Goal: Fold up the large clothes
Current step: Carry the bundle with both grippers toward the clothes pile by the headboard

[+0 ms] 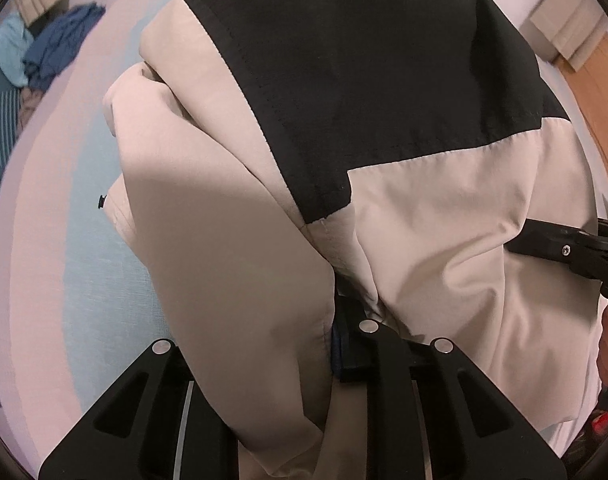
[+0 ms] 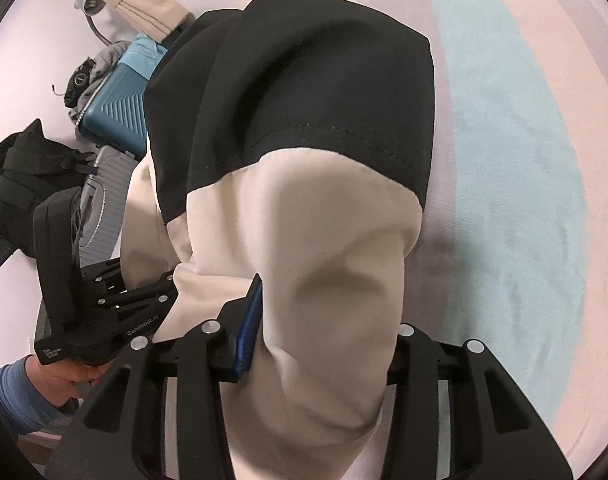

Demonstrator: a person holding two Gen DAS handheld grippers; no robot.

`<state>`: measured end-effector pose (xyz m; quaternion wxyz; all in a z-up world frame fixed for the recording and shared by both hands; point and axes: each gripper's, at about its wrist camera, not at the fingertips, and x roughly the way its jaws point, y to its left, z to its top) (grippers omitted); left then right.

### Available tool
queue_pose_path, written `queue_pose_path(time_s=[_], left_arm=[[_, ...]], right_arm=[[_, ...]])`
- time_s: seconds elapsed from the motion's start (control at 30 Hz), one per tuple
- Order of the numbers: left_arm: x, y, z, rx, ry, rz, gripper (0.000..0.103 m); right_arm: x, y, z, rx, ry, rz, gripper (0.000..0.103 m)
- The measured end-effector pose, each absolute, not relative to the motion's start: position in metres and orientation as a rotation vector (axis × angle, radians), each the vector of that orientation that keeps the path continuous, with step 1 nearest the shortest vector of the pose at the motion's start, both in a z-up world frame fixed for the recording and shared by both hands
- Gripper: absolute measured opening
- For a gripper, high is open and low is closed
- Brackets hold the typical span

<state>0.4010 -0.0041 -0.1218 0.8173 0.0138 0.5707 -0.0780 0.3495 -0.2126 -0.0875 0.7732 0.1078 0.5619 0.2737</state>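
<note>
A large beige and black jacket (image 1: 423,208) hangs in front of the left wrist camera, lifted above the bed. My left gripper (image 1: 335,340) is shut on its beige fabric, which drapes over the left finger. In the right wrist view the same jacket (image 2: 323,220) bulges over my right gripper (image 2: 264,336), which is shut on a beige fold beside the blue finger pad (image 2: 248,332). The right gripper also shows at the right edge of the left wrist view (image 1: 575,248). The left gripper shows at the left of the right wrist view (image 2: 104,304), its tip in the jacket.
A bed sheet with pink and light blue stripes (image 1: 84,240) lies below, also in the right wrist view (image 2: 523,200). Blue clothes (image 1: 60,48) are piled at the far left. A blue suitcase (image 2: 116,108), a grey case and a black bag (image 2: 28,180) stand on the floor.
</note>
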Motion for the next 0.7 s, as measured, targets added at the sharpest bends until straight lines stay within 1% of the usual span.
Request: queue_pose_path(time_s=[0.17,0.23,0.43,0.47,0.53,0.7], left_arm=[[0.395,-0.042,-0.096,0.055,1.178,-0.182,0.018],[0.378,-0.044,-0.081,0.07,1.164,-0.192,0.018],[0.355,-0.107,-0.04,0.111,1.119,-0.237,0.018],[0.347,-0.109,-0.026,0.119,1.111,-0.25,0.018],[0.338,-0.131,-0.016,0.135,1.099,-0.269,0.018],[0.315,-0.216,0.01,0.185,1.059,-0.336,0.018]], right_arm=[[0.335,-0.241,-0.062,0.227,1.167,0.576,0.04],[0.329,-0.256,-0.052,0.225,1.15,0.564,0.04],[0.302,-0.309,-0.019,0.231,1.095,0.508,0.04],[0.297,-0.319,-0.015,0.234,1.089,0.499,0.04],[0.285,-0.344,-0.004,0.238,1.071,0.475,0.04],[0.256,-0.408,0.018,0.263,1.035,0.404,0.04]])
